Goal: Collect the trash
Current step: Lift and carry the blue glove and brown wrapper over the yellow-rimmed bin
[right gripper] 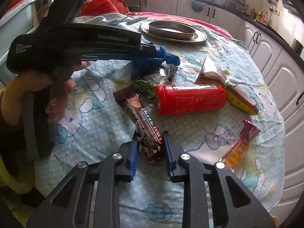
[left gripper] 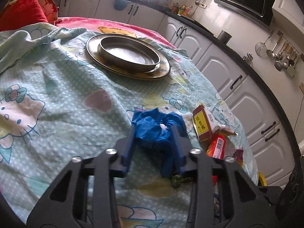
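Currently: left gripper (left gripper: 153,133) clamped on crumpled blue plastic bag (left gripper: 152,125), lower centre; right gripper (right gripper: 150,144) pinching dark brown snack wrapper (right gripper: 140,119). Remaining on patterned cloth: red cylindrical tin (right gripper: 190,99), yellow-red carton (right gripper: 241,96), pink-orange wrapper (right gripper: 241,144), right. Nothing binned.

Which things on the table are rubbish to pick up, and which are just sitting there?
Rubbish: crumpled blue bag, brown snack wrapper, red can, yellow box, pink-orange wrapper, green packet.

Just there: steel plate, steel dish, cartoon cloth.
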### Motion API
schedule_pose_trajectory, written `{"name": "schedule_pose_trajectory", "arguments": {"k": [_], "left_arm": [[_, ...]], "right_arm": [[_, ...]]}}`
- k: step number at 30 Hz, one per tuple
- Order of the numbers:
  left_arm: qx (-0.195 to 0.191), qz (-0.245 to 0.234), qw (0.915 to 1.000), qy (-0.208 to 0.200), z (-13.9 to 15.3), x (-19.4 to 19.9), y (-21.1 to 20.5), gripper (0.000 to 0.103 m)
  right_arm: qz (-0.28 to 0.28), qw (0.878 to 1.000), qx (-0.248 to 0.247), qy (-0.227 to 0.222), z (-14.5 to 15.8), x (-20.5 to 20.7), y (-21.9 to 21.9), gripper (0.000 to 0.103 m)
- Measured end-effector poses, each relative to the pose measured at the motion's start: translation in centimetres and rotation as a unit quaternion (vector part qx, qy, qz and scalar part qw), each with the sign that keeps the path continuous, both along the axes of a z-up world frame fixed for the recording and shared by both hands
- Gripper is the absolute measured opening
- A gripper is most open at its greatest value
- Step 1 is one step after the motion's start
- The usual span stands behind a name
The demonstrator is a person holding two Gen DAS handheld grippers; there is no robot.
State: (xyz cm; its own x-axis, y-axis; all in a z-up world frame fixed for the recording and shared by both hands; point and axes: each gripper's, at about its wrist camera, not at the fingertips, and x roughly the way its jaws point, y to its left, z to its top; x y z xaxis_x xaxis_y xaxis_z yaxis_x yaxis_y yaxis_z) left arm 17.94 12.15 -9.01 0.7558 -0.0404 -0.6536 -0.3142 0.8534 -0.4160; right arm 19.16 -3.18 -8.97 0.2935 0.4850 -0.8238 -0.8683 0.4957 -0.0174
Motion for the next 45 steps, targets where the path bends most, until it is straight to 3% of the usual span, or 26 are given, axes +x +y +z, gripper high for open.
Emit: {"name": "schedule_pose_trajectory", "arguments": {"k": [3, 8, 23, 45], "left_arm": [[0.001, -0.005, 1.0000, 0.000, 0.1, -0.2, -0.2, 0.012], [0.006, -0.009, 0.9999, -0.009, 1.1, -0.8, -0.4, 0.008], [0.038, -0.031, 0.9970, -0.060, 5.9, -2.9, -2.5, 0.007], [0.067, -0.109, 0.9874, -0.093, 8.8, -3.2, -9.3, 0.007]], "right_arm": [[-0.003, 1.000, 0.014, 0.019, 0.2, -0.5, -0.5, 0.019], [-0.008, 0.998, 0.038, 0.047, 0.8, -1.2, -1.5, 0.018], [-0.043, 0.995, 0.088, 0.019, 4.9, -2.5, -5.3, 0.018], [-0.146, 0.979, 0.143, -0.026, 9.0, -1.4, -13.3, 0.018]]}}
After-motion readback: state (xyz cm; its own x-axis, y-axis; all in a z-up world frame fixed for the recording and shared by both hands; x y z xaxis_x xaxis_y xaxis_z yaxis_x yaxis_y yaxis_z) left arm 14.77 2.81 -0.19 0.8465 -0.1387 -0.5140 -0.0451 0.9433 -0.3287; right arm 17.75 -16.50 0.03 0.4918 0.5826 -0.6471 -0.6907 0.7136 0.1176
